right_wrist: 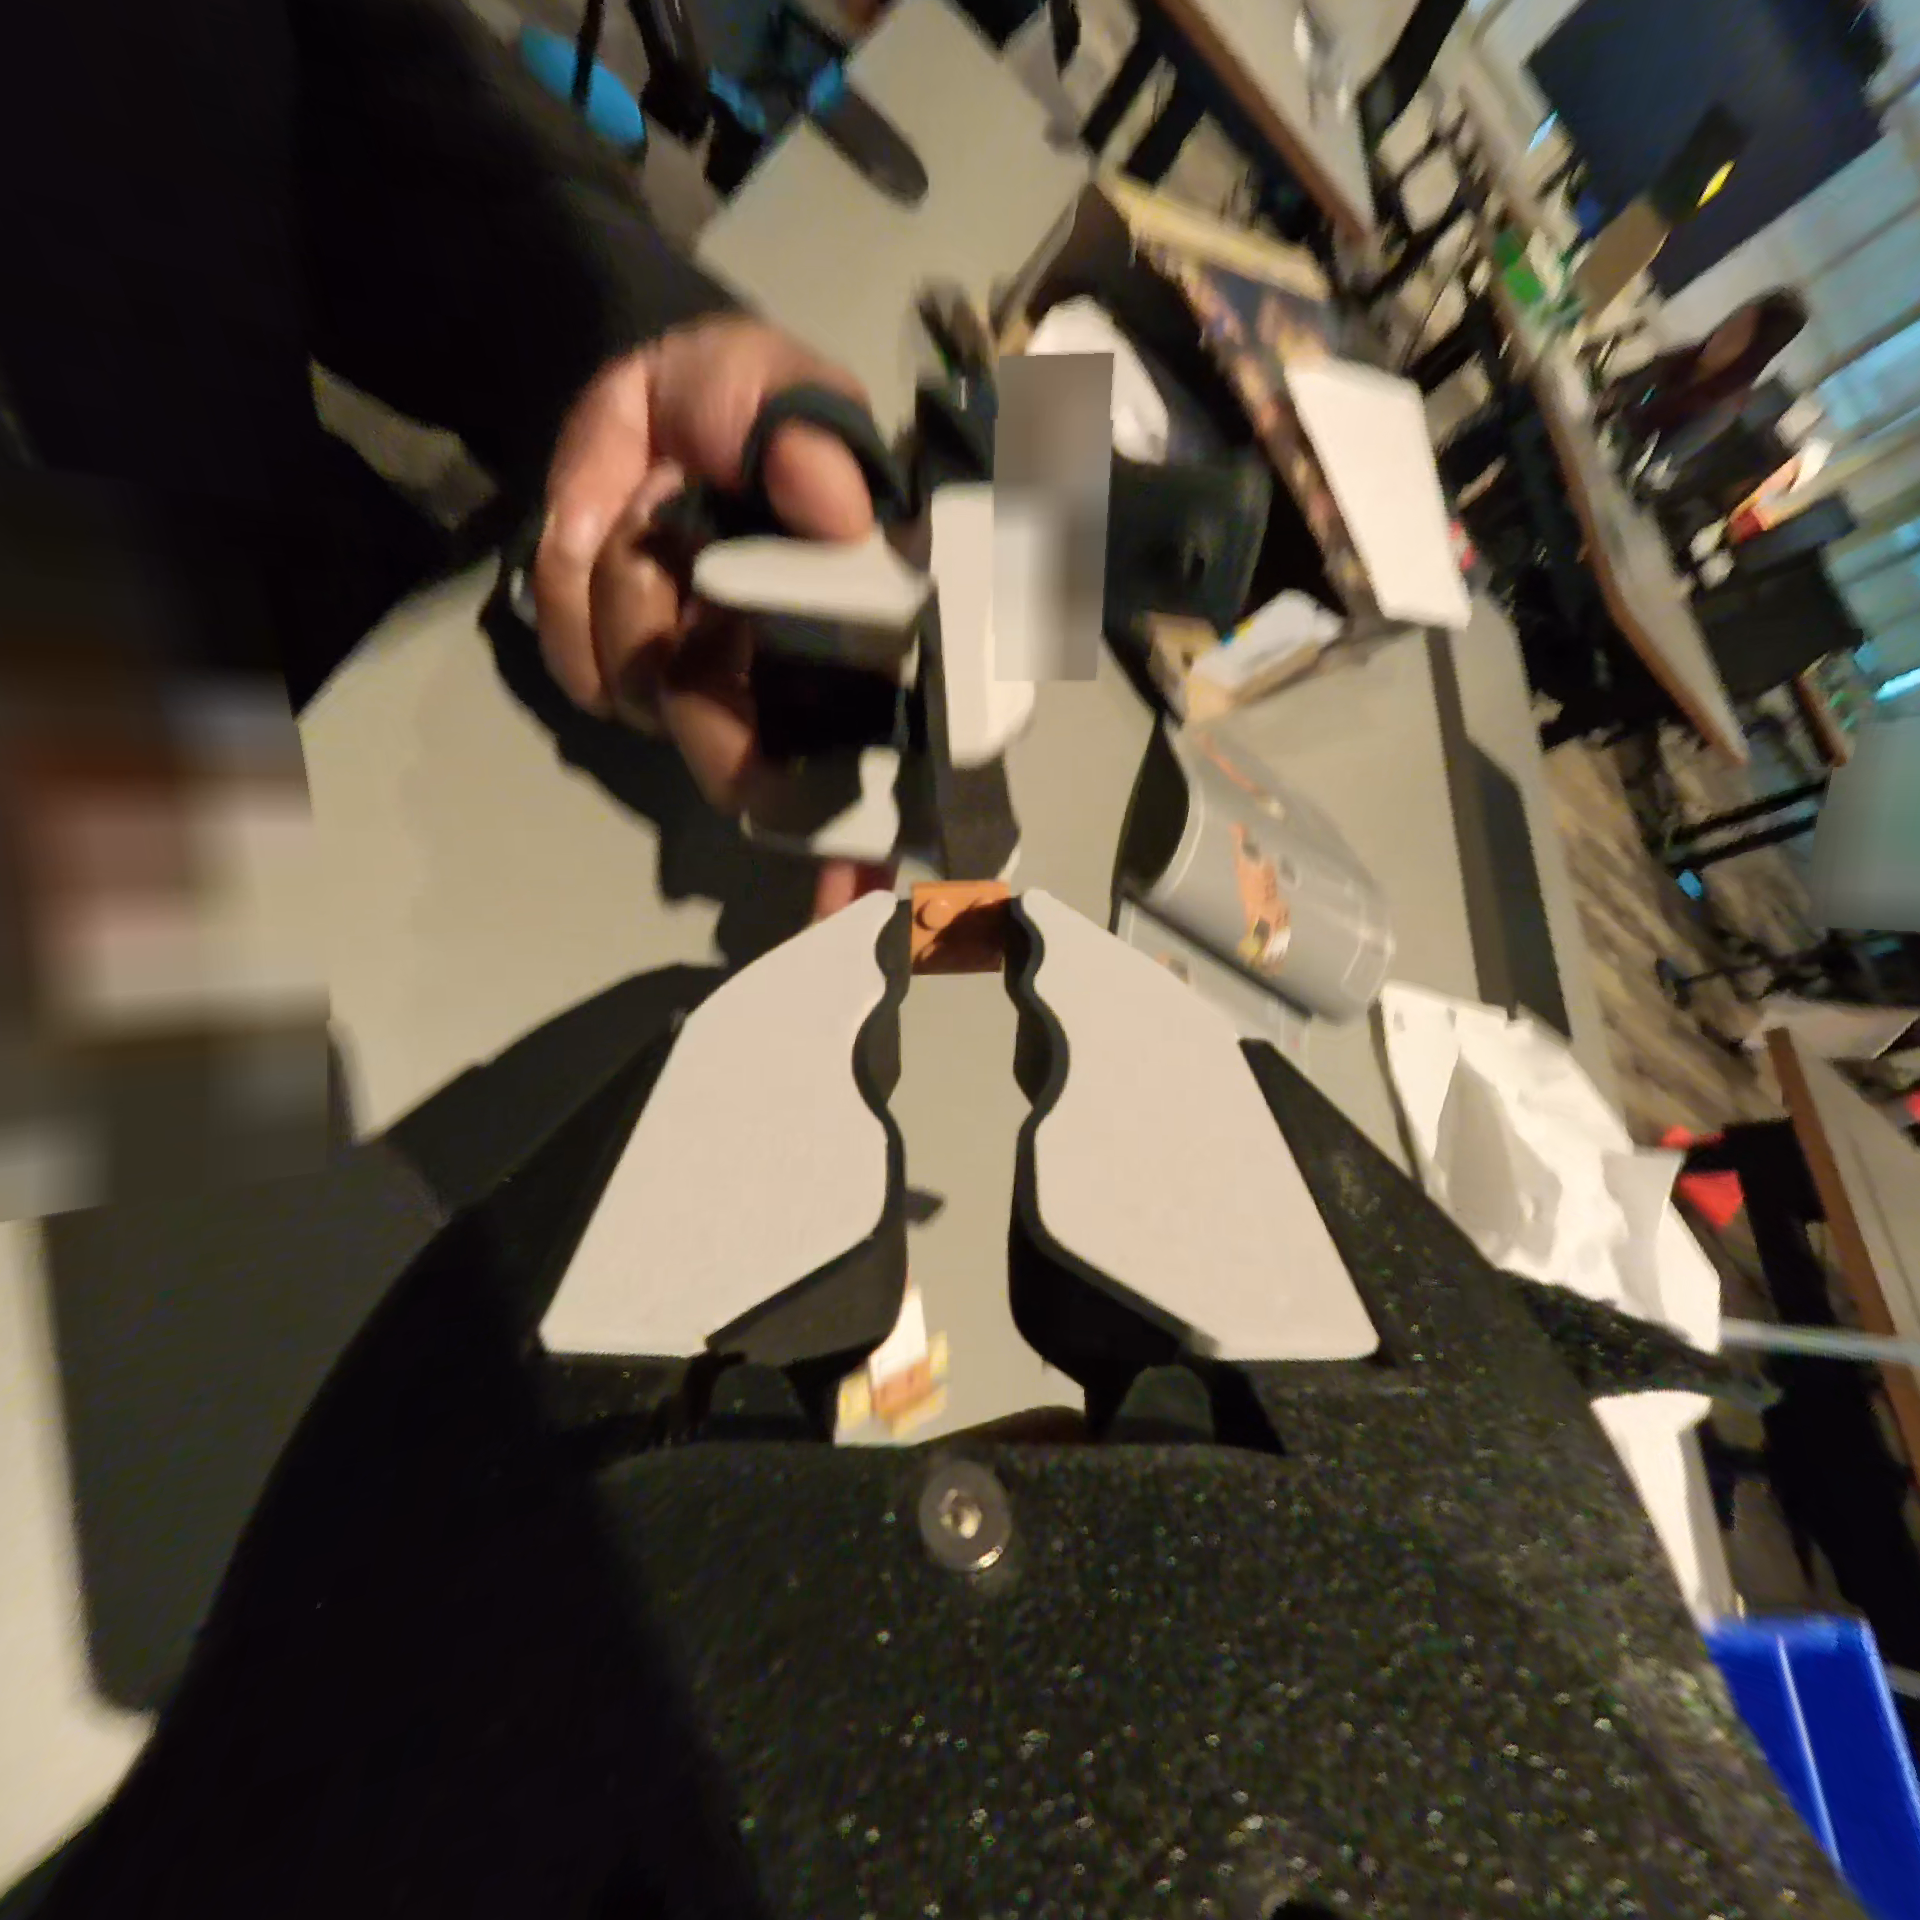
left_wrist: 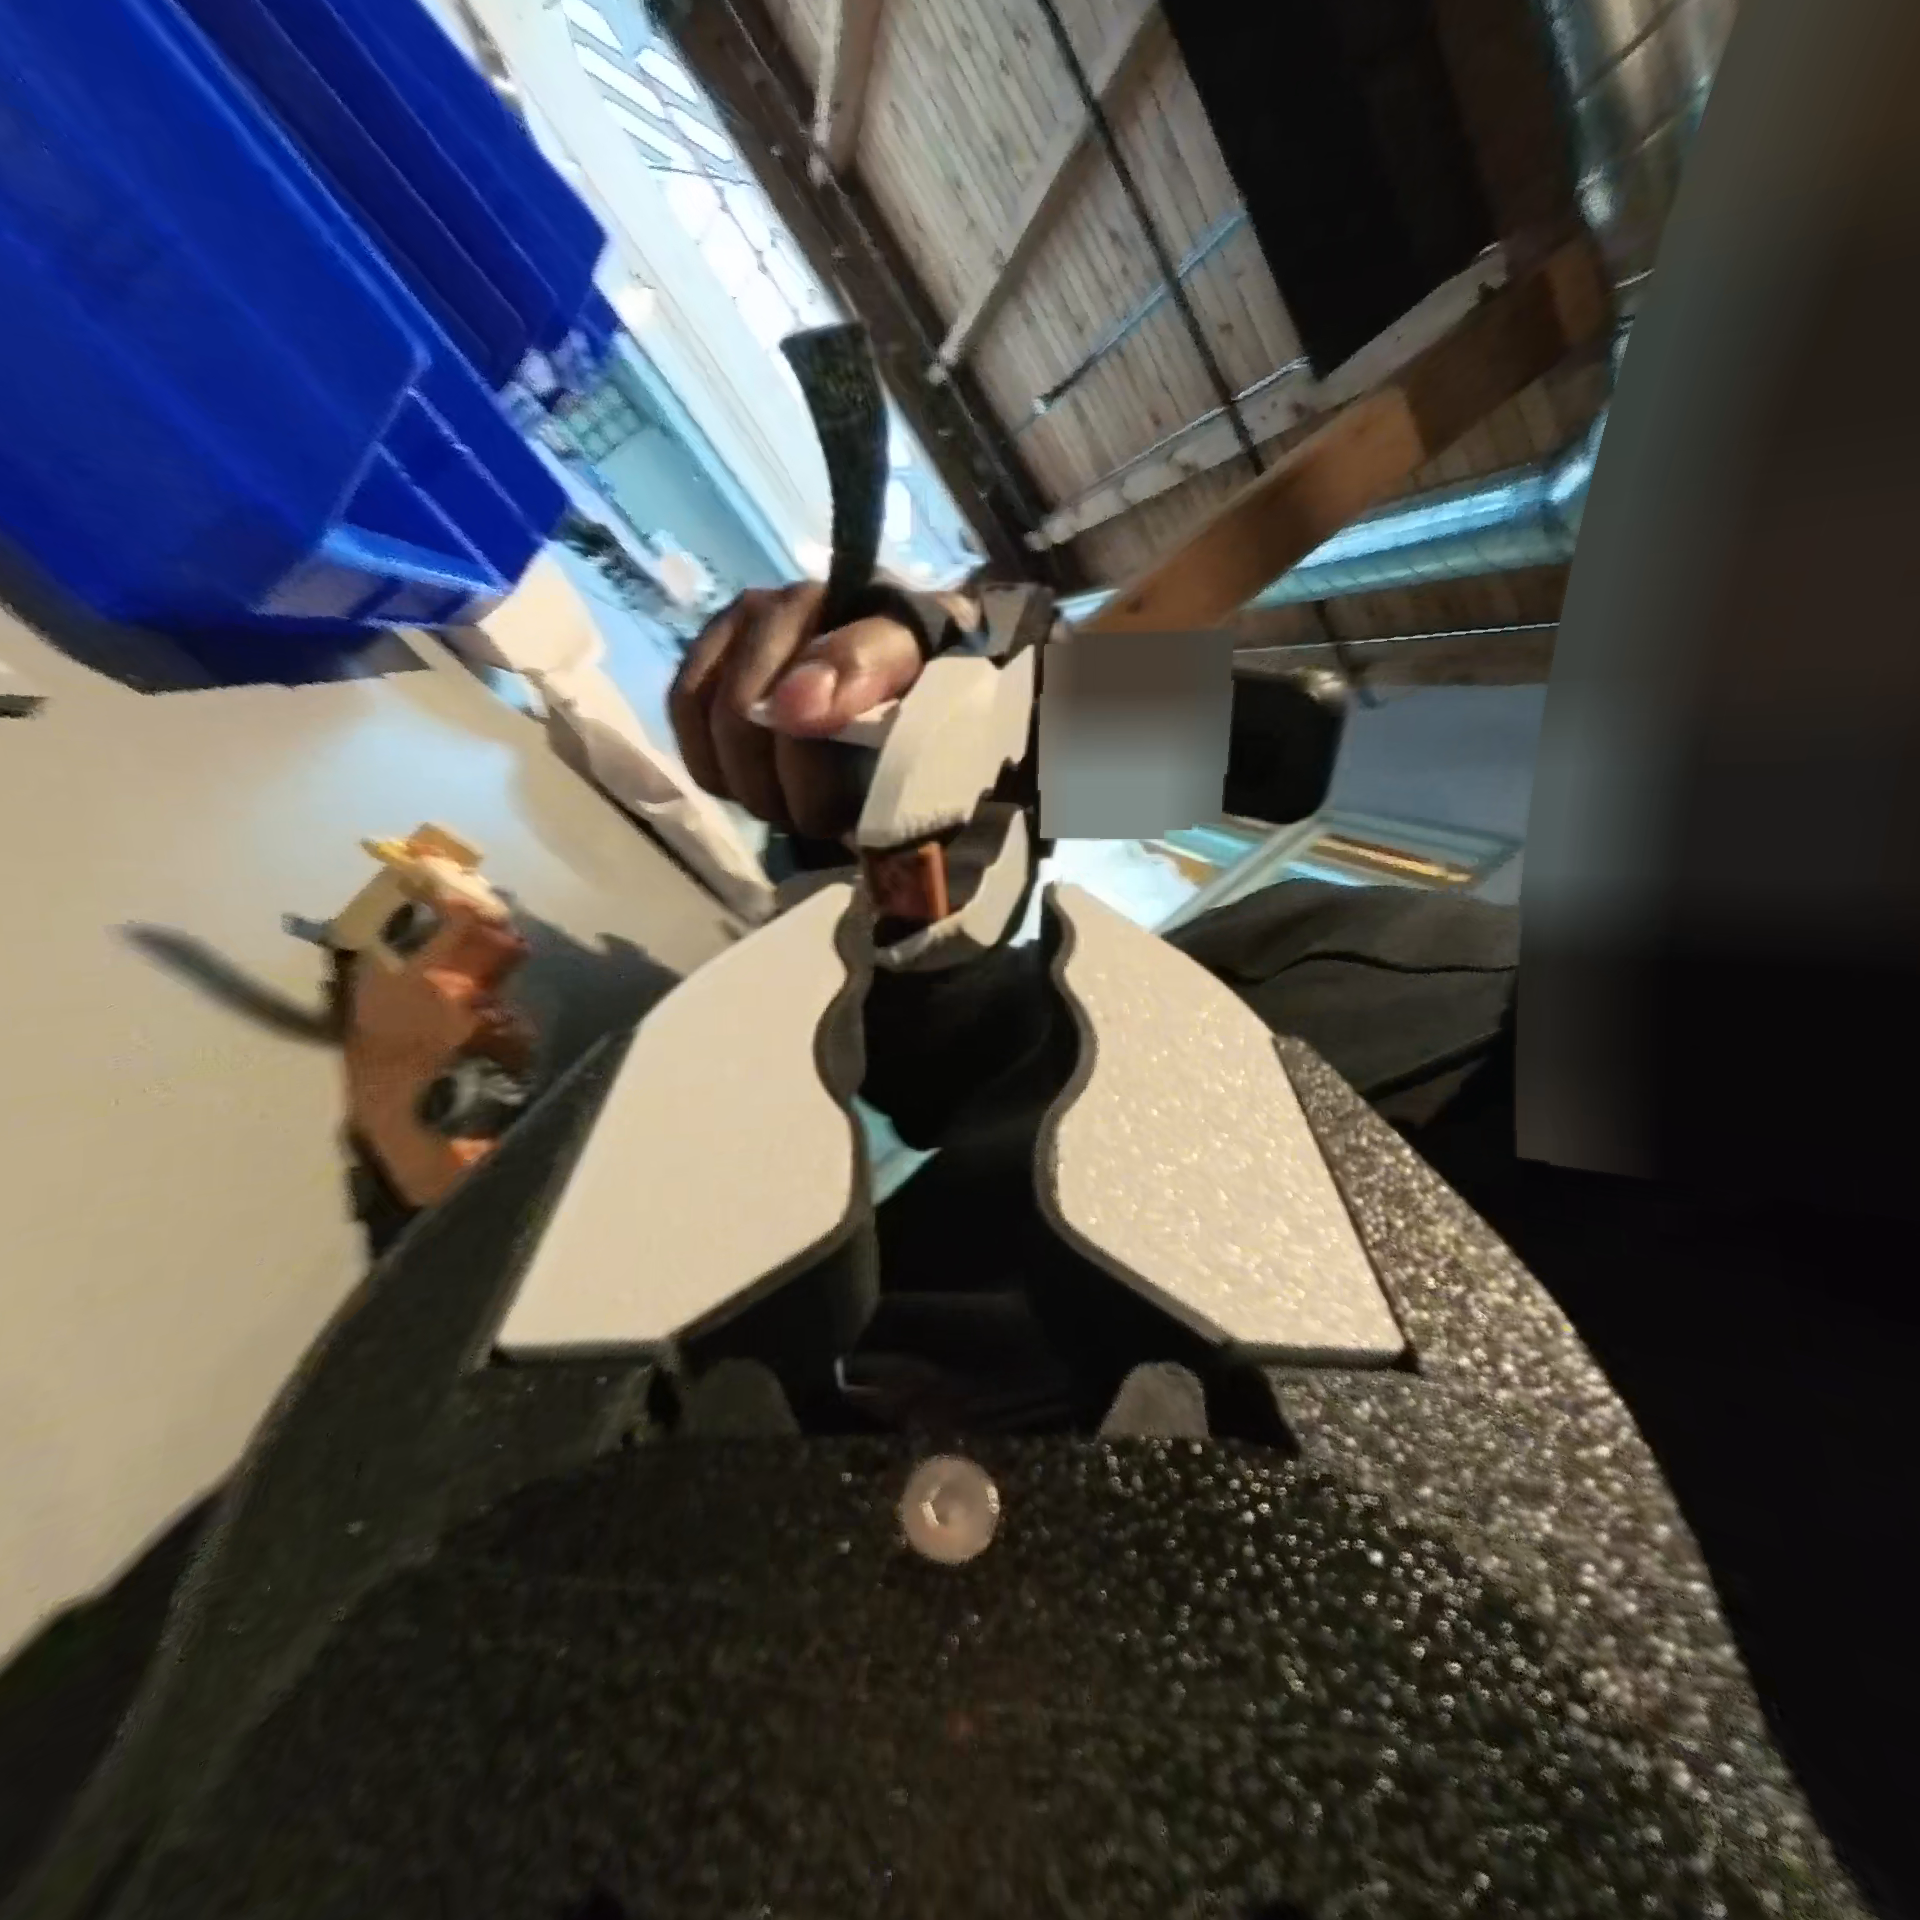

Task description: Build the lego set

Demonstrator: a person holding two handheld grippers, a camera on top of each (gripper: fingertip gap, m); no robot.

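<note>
Blue bins [left_wrist: 239, 343] stacked at upper left, wooden ceiling beams [left_wrist: 1278, 499] and a metal duct [left_wrist: 1455, 520] overhead, crumpled white paper [right_wrist: 1538, 1174] on the grey table [right_wrist: 468, 883], a grey printed cylinder [right_wrist: 1257, 894] lying beside it, cluttered desks [right_wrist: 1621, 540] behind

Your right gripper [right_wrist: 958, 925] pinches a small brick [right_wrist: 957, 938] at its tips; your left gripper [left_wrist: 951, 914] faces it, tips nearly meeting; the part-built model [left_wrist: 431, 1023] lies left on the table [left_wrist: 156, 1143], bins [left_wrist: 260, 312] behind it.
</note>
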